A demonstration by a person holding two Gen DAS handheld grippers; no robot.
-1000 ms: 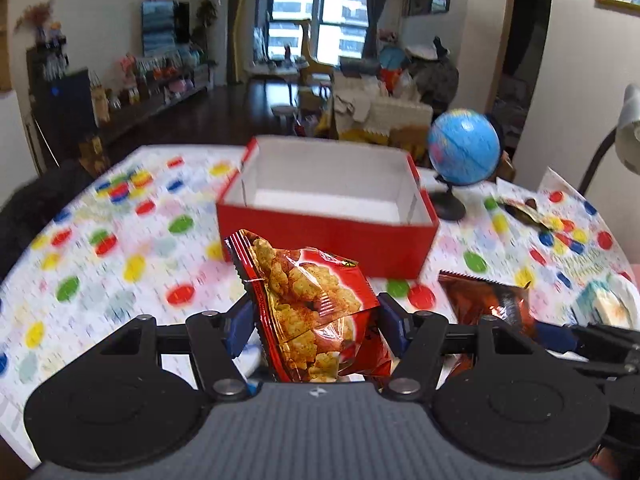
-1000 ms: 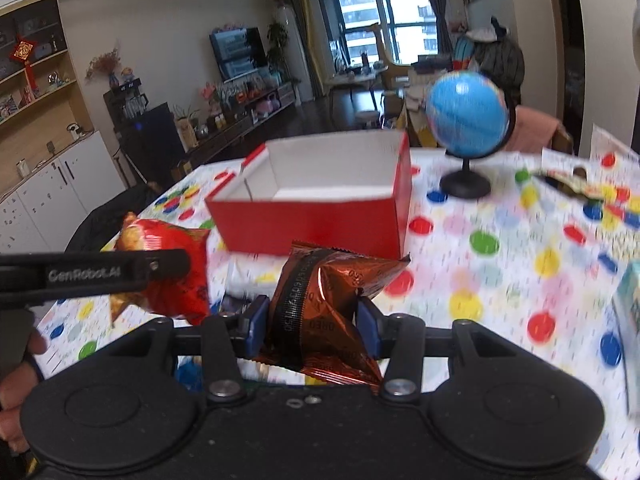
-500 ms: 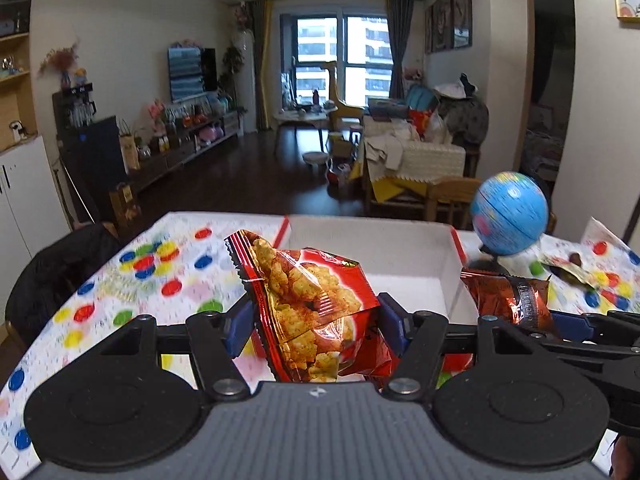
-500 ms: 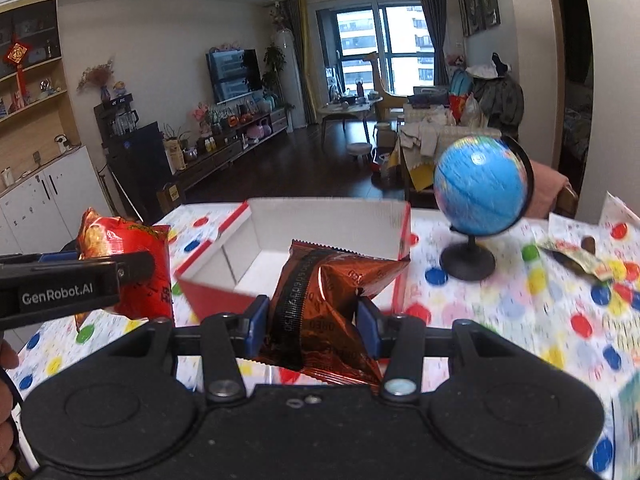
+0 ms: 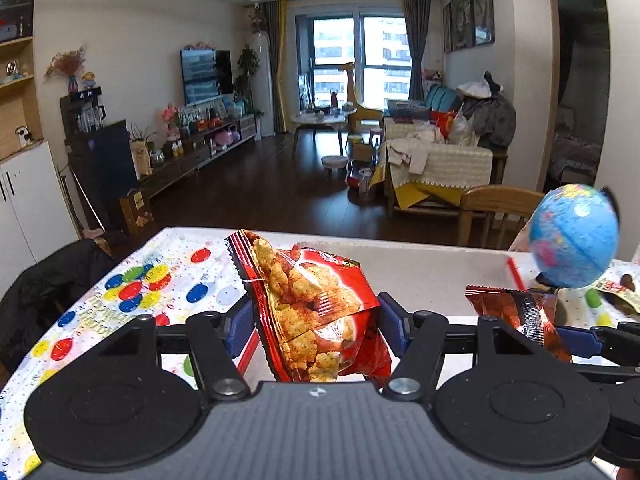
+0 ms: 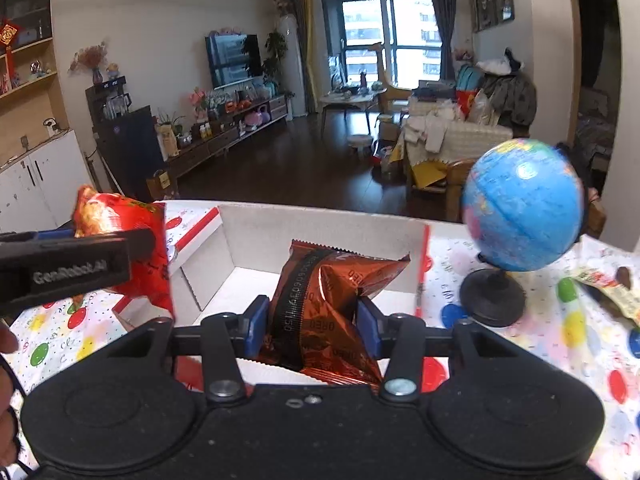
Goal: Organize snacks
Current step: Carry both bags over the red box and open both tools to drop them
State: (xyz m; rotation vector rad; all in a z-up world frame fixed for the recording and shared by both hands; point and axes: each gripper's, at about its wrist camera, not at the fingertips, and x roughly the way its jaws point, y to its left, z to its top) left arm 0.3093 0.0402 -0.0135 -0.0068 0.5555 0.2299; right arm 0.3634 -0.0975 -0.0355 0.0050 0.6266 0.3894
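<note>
2 snack packets are held over the red cardboard box with the white inside (image 6: 320, 236), 1 in each gripper.

The left gripper (image 5: 316, 326) is clamped at a medium width on a red crinkly bag of fried snack pieces (image 5: 316, 312), which is held upright above the box's left part; the blue pads are pressed against both of its sides. The right gripper (image 6: 314, 320) is closed more narrowly on a copper-brown foil biscuit packet (image 6: 324, 304), which is held above the box's open interior, toward its right wall. The box is seen resting on a white tablecloth with coloured dots (image 6: 560, 344). A small blue globe on a black stand (image 6: 520, 208) is placed just to the right of the box, and an opened wrapper (image 6: 608, 292) is seen further right of the box, beyond the globe.
</note>
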